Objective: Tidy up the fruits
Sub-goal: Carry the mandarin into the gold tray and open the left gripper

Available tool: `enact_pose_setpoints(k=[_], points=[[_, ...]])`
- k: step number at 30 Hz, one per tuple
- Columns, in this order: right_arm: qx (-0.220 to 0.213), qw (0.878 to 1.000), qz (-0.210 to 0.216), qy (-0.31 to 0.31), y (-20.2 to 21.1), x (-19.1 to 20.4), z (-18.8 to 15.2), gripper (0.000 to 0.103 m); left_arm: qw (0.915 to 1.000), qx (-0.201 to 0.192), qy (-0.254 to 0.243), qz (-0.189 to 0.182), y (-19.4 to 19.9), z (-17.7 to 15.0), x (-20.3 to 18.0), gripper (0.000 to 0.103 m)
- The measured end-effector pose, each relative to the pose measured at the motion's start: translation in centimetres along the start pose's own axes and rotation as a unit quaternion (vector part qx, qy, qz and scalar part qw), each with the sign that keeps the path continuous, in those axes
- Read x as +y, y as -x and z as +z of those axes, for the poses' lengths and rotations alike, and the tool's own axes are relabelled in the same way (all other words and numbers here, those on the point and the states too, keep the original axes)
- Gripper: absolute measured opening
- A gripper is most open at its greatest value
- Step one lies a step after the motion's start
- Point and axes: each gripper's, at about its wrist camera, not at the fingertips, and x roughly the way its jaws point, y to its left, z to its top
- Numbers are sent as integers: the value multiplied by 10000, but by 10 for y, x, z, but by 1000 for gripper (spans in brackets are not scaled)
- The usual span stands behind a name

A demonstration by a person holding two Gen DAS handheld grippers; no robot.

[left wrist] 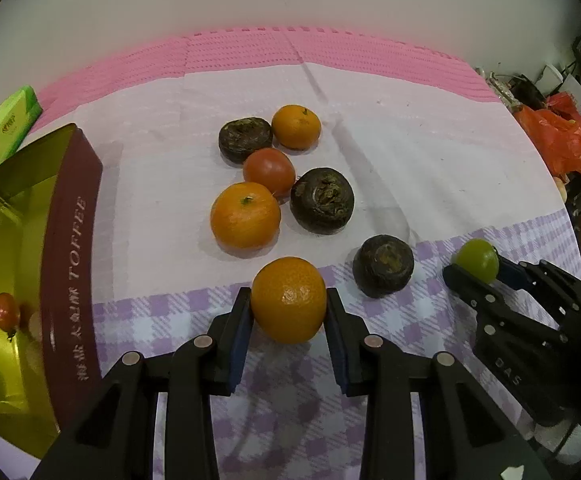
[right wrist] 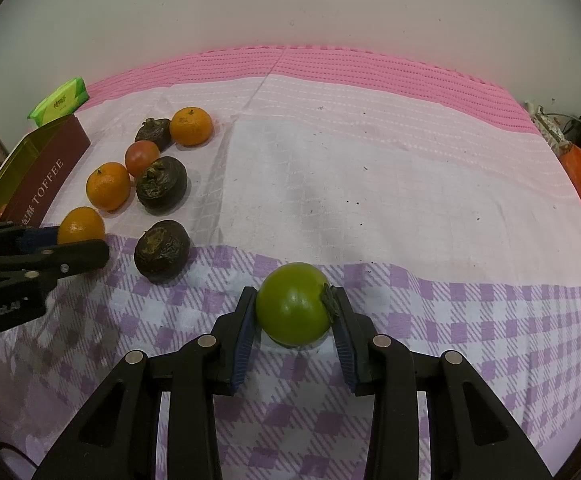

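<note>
My left gripper (left wrist: 288, 308) is shut on an orange tangerine (left wrist: 288, 300) low over the checked cloth; it also shows in the right wrist view (right wrist: 80, 229). My right gripper (right wrist: 295, 312) is shut on a green fruit (right wrist: 292, 304), seen also in the left wrist view (left wrist: 476, 260). Two more tangerines (left wrist: 245, 215) (left wrist: 296, 126), a red tomato (left wrist: 269, 172) and three dark brown wrinkled fruits (left wrist: 322, 201) (left wrist: 383, 266) (left wrist: 245, 138) lie on the cloth ahead. A gold and maroon toffee tin (left wrist: 70, 248) stands at the left with a small red tomato (left wrist: 6, 312) inside.
A green tissue pack (left wrist: 6, 126) lies behind the tin by the wall. An orange plastic bag (left wrist: 562, 144) and clutter sit past the table's right edge. A pink mat (right wrist: 330, 64) covers the back strip of the table.
</note>
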Motion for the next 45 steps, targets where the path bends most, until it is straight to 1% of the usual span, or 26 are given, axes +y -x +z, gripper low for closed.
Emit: enact_pose_setpoints(k=[4,9,12,16,18,24,28,34,40,45], points=[[5,10000,-3,7,0,1,0,39,9999,-134,37,41,14,-2,4,31],[-3,10000,-4,0,0,1,-1,39,9983,-465,309,165,42,0,29,31],[-13,10000,-10,21,1,1,-1,39,9964,-613,493,320,60,3,52,31],[12,10000,14,41,0,-1,-1,39,9917,-778,737,707,80,3,92,31],[11,10000,4,47,0,-1,0,39,9890,-778,893,889,85,3,114,31],[26,10000,1,73,0,0,0,39,9817,-576,1253,1316,89,-10,170,31],[30,10000,-14,73,0,1,0,39,9789,-391,1345,1487,82,-21,190,31],[37,10000,-21,72,-1,1,1,39,9766,-125,1490,1549,69,-34,203,31],[30,10000,-17,76,-1,1,1,39,9764,-10,1476,1574,60,-36,203,31],[33,10000,-18,81,-1,0,1,39,9744,186,1615,1552,51,-39,209,31]])
